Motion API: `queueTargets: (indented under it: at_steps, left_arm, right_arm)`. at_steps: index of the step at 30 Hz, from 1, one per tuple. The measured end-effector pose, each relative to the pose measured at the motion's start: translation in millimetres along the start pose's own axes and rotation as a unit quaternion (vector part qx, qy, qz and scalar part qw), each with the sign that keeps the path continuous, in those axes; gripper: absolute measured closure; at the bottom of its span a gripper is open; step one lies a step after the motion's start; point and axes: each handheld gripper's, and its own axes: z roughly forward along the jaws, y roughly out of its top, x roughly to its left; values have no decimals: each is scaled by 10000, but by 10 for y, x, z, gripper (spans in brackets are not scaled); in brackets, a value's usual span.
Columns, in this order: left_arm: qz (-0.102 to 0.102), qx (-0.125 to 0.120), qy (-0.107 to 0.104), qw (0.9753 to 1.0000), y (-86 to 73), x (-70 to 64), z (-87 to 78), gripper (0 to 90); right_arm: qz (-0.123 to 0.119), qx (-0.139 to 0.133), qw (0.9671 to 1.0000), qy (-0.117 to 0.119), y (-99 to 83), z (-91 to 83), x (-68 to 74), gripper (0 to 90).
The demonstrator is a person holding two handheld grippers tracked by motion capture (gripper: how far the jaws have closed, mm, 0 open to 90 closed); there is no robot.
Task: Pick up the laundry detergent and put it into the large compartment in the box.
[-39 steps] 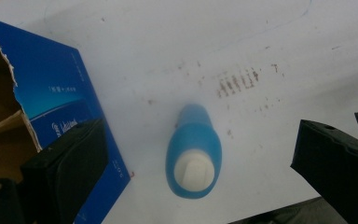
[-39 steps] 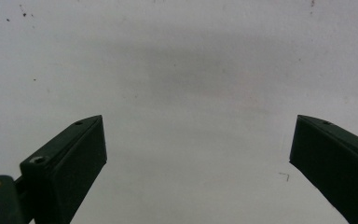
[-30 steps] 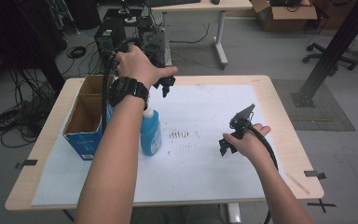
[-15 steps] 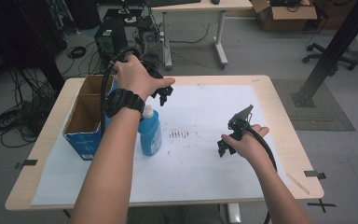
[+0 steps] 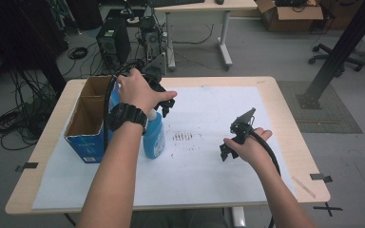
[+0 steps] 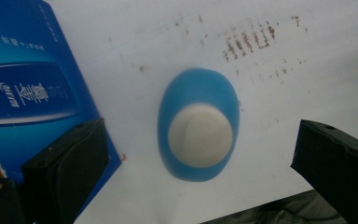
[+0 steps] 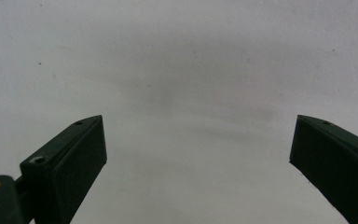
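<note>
Left gripper view shows my left gripper [image 6: 200, 154], jaws wide, above the blue bottle [image 6: 198, 123] near the table's left edge; next, I judge, descend and close.

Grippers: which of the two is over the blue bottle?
The left gripper, fingers spread wide above the blue bottle and its white cap. The right gripper faces bare white paper.
</note>
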Motion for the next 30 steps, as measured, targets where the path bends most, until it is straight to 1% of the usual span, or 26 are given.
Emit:
queueTargets:
  at_steps: [2,5,13,17,23,25,30]
  left_arm:
    - [9,4,7,10000,-8,3,25,40]
    - [23,36,-35,10000,-31,8,96,40]
    - [4,112,-29,9999,-54,12,224,40]
    - [17,174,-49,9998,-61,4,323,40]
    - [40,238,-35,9997,-65,-8,405,39]
    - [51,251,-29,9997,-67,-20,442,40]
    - [73,281,-60,9996,-80,-40,527,40]
  right_arm:
    - [-10,4,10000,3,-4,11,4,39]
    - [-6,36,10000,-4,-8,21,5,39]
    - [-19,44,10000,-2,-15,50,9,39]
    - [-28,38,10000,-12,-17,65,14,38]
    - [-32,39,10000,-3,-15,78,23,39]
    - [-65,54,10000,5,-13,85,28,39]
    - [-70,46,10000,28,-18,90,51,39]
